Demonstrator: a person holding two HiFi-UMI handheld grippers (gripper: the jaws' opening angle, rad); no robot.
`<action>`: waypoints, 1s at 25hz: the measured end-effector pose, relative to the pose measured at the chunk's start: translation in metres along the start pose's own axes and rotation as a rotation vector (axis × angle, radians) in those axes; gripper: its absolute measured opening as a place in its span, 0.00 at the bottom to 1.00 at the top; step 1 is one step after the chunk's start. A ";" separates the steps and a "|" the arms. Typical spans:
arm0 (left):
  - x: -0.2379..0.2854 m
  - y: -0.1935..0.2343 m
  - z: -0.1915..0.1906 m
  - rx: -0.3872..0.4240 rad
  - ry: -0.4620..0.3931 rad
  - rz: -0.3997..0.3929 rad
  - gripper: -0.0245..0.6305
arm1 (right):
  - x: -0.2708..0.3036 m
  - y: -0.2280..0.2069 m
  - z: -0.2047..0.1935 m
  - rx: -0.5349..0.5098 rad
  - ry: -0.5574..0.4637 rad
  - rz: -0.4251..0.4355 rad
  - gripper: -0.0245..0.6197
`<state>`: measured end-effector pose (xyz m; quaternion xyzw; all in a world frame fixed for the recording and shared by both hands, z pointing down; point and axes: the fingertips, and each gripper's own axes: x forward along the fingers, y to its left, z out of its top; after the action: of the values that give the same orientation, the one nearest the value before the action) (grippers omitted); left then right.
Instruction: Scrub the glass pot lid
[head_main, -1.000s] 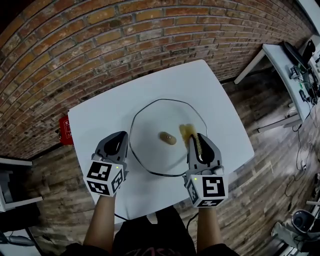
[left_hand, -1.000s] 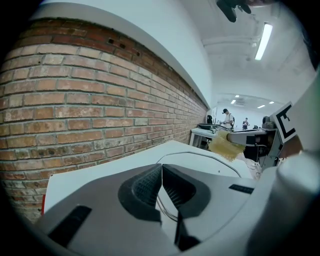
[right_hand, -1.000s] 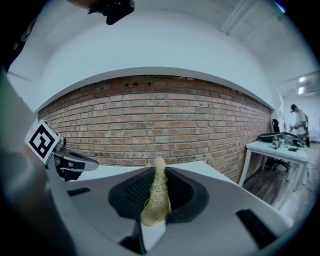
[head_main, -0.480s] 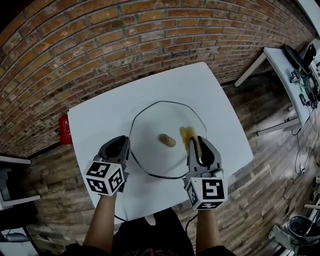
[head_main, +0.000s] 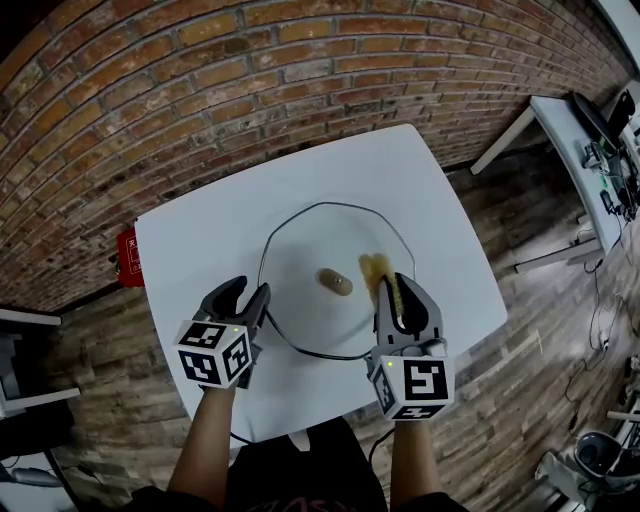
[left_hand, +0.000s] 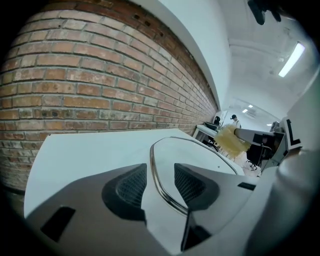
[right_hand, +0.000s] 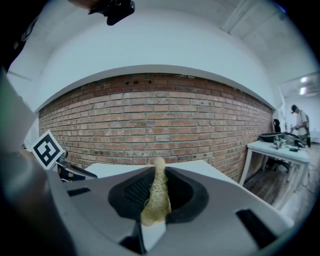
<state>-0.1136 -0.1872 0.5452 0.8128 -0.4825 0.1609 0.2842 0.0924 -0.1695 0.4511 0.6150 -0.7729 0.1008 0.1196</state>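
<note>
The glass pot lid (head_main: 300, 250) lies flat on the white table (head_main: 200, 230), its brown knob (head_main: 335, 281) at the centre. My left gripper (head_main: 251, 290) is at the lid's left edge. Its jaws have just been opening and now stand open, one on each side of the metal rim (left_hand: 159, 180), with neither pad pressing on it. My right gripper (head_main: 398, 285) hovers over the lid's right side, shut on a yellow scrubber (head_main: 377, 266). In the right gripper view the scrubber (right_hand: 156, 192) stands pinched between the pads. It also shows in the left gripper view as a yellow scrubber tuft (left_hand: 231, 140).
A brick wall (head_main: 200, 90) rises behind the table. A red object (head_main: 130, 260) sits at the table's left edge. Another white table (head_main: 585, 140) with equipment stands at the far right, across the wooden floor (head_main: 540, 330).
My left gripper has sunk toward the table and rolled a little, and its jaws have gone from shut to open around the lid's rim. The right gripper and scrubber have stayed put.
</note>
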 end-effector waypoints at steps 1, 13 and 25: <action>0.002 0.000 -0.004 -0.020 0.009 -0.003 0.28 | 0.000 0.000 0.000 0.000 0.001 0.000 0.13; 0.013 0.000 -0.029 -0.122 0.072 -0.023 0.33 | 0.003 -0.002 0.000 -0.005 0.007 0.001 0.13; 0.019 -0.004 -0.039 -0.140 0.106 -0.014 0.28 | 0.009 -0.007 0.003 -0.008 0.007 -0.002 0.13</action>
<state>-0.1006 -0.1755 0.5850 0.7847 -0.4710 0.1675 0.3666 0.0971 -0.1802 0.4507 0.6150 -0.7722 0.0997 0.1246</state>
